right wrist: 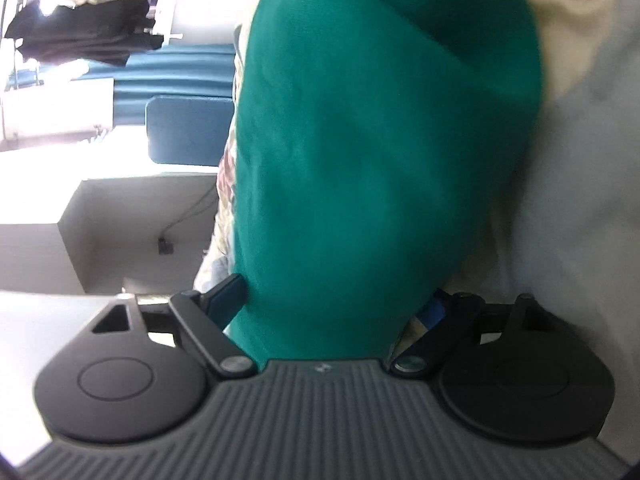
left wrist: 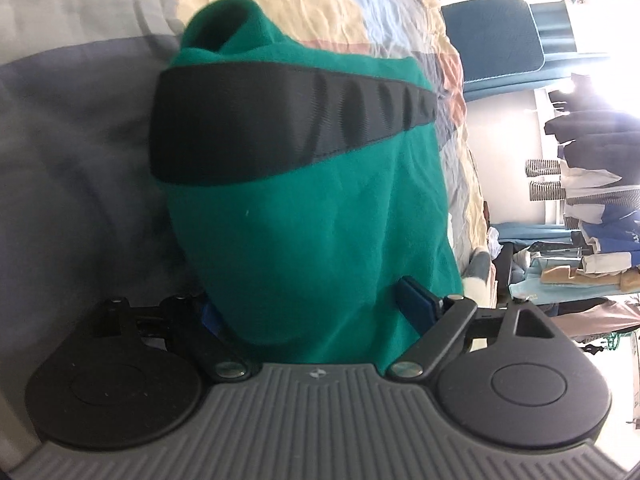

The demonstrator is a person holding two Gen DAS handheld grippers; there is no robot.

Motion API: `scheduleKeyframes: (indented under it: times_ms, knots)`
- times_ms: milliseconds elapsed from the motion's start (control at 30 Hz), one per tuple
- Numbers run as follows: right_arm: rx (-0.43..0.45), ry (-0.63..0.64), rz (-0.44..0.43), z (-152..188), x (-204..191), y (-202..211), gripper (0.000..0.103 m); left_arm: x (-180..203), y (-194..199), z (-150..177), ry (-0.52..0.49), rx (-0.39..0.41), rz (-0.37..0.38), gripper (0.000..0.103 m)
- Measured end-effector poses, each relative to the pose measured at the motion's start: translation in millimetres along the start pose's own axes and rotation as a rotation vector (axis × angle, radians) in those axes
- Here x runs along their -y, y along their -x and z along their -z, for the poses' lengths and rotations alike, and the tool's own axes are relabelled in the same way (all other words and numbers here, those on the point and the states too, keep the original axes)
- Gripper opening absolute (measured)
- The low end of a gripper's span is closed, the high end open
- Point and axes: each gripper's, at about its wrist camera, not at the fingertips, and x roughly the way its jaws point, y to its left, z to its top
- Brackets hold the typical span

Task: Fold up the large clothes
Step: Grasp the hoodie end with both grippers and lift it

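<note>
A large green fleece garment (left wrist: 312,216) with a black band (left wrist: 256,128) across it hangs in front of the left wrist camera. My left gripper (left wrist: 316,308) has its blue fingers (left wrist: 416,304) spread wide, with the green cloth draped between them. The same green garment (right wrist: 372,152) fills the right wrist view. My right gripper (right wrist: 336,308) also has its fingers (right wrist: 228,296) spread wide, with cloth bunched between them. The fingertips are hidden by the fabric in both views.
A bed with a patchwork quilt (left wrist: 360,8) of grey, cream and pink lies under the garment. A teal chair (left wrist: 496,44) and a rack of hanging clothes (left wrist: 592,200) stand beyond the bed. A white wall with a cable (right wrist: 172,224) shows in the right wrist view.
</note>
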Motion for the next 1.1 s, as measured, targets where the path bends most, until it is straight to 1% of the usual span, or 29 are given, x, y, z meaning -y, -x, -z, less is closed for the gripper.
scheduleKeyframes:
  times_ms: [33,67,100,133,167,200,233,267,300,367,400,467,600,767,867,933,967,1000,1033,1067,1100]
  knots:
    - [0.002,0.01,-0.002,-1,-2,-1,0.09,-1,-1,-3,-0.003,0.0,0.003,0.088]
    - [0.005,0.018,-0.007,-2,-3,-1,0.088,0,-1,-4,-0.007,0.001,0.006,0.088]
    - [0.008,0.03,-0.01,-5,-3,3,0.085,-1,-2,-6,-0.011,0.002,0.008,0.085]
    - [0.012,0.044,-0.012,-7,-4,7,0.079,-1,-2,-6,-0.022,0.008,0.008,0.083]
    - [0.017,0.062,-0.009,-6,-6,10,0.07,0,0,-5,-0.038,0.016,0.005,0.075]
    - [0.022,0.077,-0.004,-10,-7,11,0.065,2,3,-4,-0.053,0.028,0.008,0.066]
    - [0.026,0.091,0.001,-13,-7,14,0.057,4,6,-2,-0.067,0.04,0.017,0.059]
    - [0.031,0.106,0.003,-14,-9,16,0.05,7,9,-1,-0.081,0.051,0.028,0.043]
    - [0.035,0.127,0.003,-14,-11,19,0.047,9,11,-1,-0.093,0.057,0.037,0.033]
    - [0.053,0.185,-0.003,-13,-20,27,0.038,12,20,2,-0.122,0.071,0.053,0.025]
    - [0.063,0.209,-0.009,-13,-22,31,0.036,14,25,4,-0.134,0.075,0.063,0.023]
    - [0.081,0.249,-0.017,-12,-30,44,0.029,18,40,9,-0.152,0.078,0.093,0.023]
    - [0.114,0.3,-0.035,-9,-43,74,0.026,28,77,31,-0.219,0.063,0.12,0.022]
    - [0.115,0.332,-0.042,-2,-52,119,0.02,35,120,63,-0.274,0.05,0.118,0.022]
    - [0.097,0.356,-0.018,0,-52,134,0.02,33,129,69,-0.305,0.028,0.097,0.024]
    - [0.075,0.315,-0.001,-4,-47,127,0.023,33,124,68,-0.321,0.003,0.079,0.027]
    - [0.065,0.287,0.008,-9,-46,122,0.025,32,121,65,-0.316,-0.012,0.071,0.031]
    - [0.056,0.271,0.018,-12,-46,118,0.025,33,118,63,-0.296,-0.023,0.069,0.038]
    - [0.05,0.269,0.019,-14,-52,115,0.027,33,118,61,-0.283,-0.029,0.082,0.043]
    - [0.045,0.277,0.011,-15,-57,114,0.032,33,117,58,-0.271,-0.033,0.106,0.051]
    - [0.043,0.285,-0.004,-15,-61,117,0.036,34,118,55,-0.256,-0.034,0.134,0.055]
